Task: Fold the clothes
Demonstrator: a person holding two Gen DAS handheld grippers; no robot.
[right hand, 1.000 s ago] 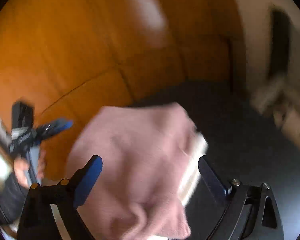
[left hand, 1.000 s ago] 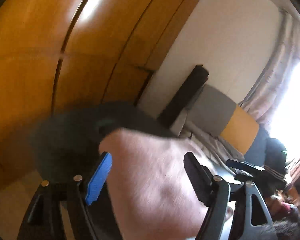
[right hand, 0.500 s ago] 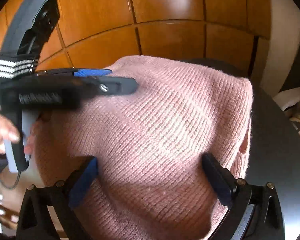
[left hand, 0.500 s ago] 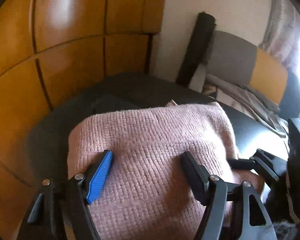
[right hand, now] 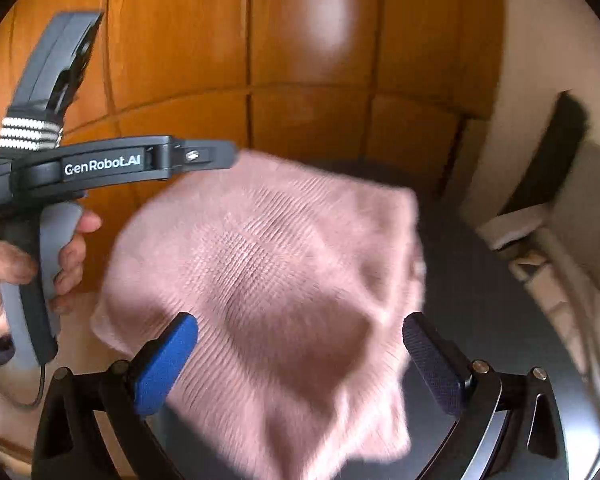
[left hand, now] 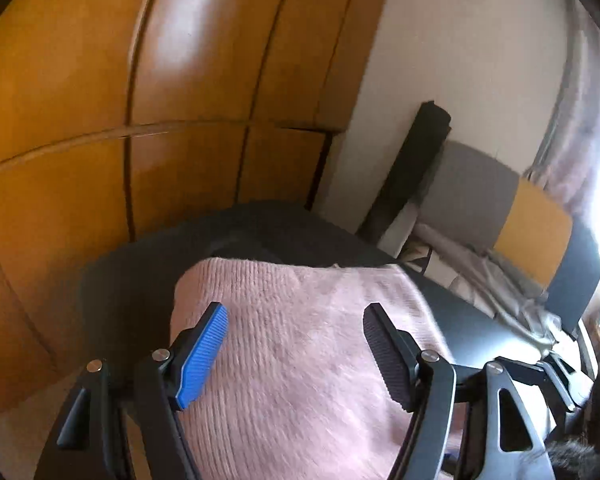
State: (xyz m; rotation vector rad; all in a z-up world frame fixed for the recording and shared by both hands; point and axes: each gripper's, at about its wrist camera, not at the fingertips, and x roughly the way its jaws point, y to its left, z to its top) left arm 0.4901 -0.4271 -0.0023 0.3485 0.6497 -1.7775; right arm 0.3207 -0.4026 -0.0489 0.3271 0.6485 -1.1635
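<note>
Glossy orange-brown wooden panelled wall [left hand: 188,92] fills the back of both views, cream plaster wall [left hand: 452,40] to its right. Round dark grey table [right hand: 480,280] stands in front of the wood panels. Beyond the table, a grey and mustard upholstered seat back [left hand: 496,204] with a black rolled object [left hand: 412,160] leaning at the cream wall; pale curtain [left hand: 580,128] at far right, blown out by window light.

Pink ribbed knit sweater [left hand: 300,344] lies bunched on the near part of the table, most of the pile blurred. In the right wrist view the sweater [right hand: 276,272] covers the left and middle of the tabletop, its left edge hanging past the table rim, loose ragged end toward the camera.

Left gripper [left hand: 296,348], black frame with one blue pad and one black pad, jaws spread wide, over the sweater; nothing pinched between them, contact with the knit cannot be told. Seen from the right wrist view it reaches in from the left over the sweater's far edge, held by a hand [right hand: 8,268] on a grey trigger, "GenRobot.AI" printed on its body.

Right gripper [right hand: 300,356], same build, jaws wide apart, sweater between and under them, not clamped.
</note>
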